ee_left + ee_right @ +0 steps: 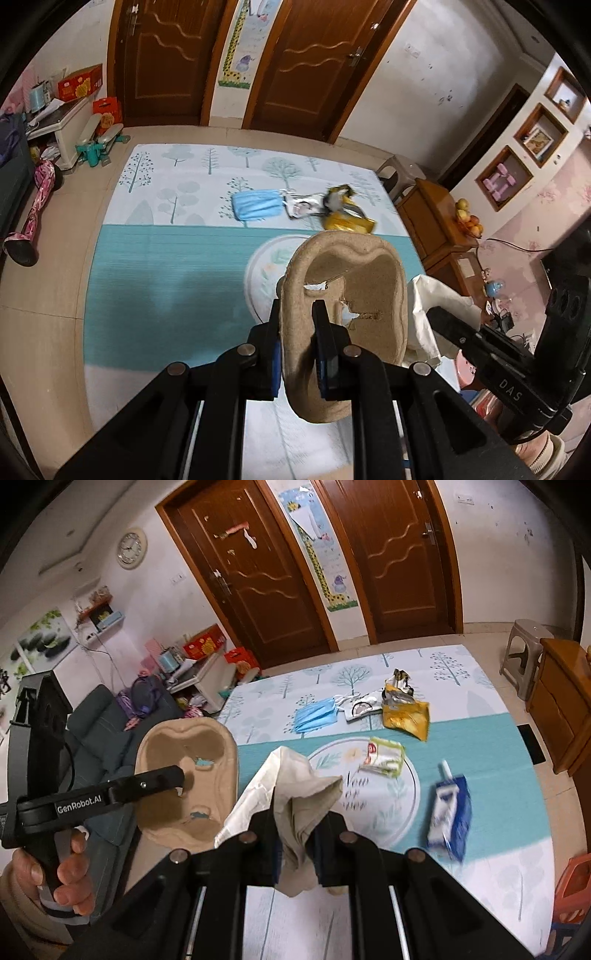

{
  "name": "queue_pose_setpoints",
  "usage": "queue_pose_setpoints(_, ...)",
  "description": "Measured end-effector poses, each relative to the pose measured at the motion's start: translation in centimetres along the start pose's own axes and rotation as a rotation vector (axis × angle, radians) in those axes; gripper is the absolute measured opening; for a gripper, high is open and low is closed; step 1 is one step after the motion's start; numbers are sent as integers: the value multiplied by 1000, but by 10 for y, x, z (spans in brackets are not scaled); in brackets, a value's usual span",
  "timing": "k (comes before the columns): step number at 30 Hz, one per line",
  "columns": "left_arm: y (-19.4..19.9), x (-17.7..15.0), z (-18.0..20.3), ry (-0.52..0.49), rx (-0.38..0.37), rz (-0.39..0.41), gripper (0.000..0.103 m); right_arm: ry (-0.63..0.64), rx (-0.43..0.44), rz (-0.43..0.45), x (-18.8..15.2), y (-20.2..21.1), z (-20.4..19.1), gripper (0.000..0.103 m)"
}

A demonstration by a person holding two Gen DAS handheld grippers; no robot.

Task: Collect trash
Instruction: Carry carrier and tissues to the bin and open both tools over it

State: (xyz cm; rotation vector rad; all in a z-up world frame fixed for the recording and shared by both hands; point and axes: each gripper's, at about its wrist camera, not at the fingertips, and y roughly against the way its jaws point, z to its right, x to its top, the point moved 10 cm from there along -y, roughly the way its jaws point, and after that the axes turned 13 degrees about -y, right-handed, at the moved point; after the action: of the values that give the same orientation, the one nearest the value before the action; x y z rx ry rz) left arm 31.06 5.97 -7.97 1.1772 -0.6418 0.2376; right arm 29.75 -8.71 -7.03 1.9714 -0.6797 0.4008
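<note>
1. While both hands are up over the mat [491,794], the left gripper [297,321] is clamped on the rim of a pulp cup tray [354,280], one finger inside, one outside; the tray hangs tilted, clear of the floor.
2. Right gripper [295,834] is pinched on a crumpled white bag [291,786], also held in the air, just right of the tray.
3. A hand [70,871] grips the left gripper's handle at the left edge of the right wrist view.
4. On the mat below, near: blue-white carton [450,812], blurred, lying on the teal band.
5. Beside it, on the round print: small green-white wrapper [384,757].
6. Farther, on the tree-pattern half, in a loose row: blue mask [314,714], white wrapper [360,705], yellow packet [406,710]. The last two touch; whether mask and wrapper touch I can't tell.
7. Beyond the mat: stool [524,653], two brown doors [258,572].
</note>
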Motion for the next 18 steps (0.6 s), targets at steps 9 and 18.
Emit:
queue_pose_setpoints(9, 69, -65, 81, -28, 47, 69, 12, 58, 67, 7, -64, 90, 15, 12)
queue_pose_setpoints(18, 115, -138, 137, -1, 95, 80, 12, 116, 112, -48, -129, 147, 31, 12)
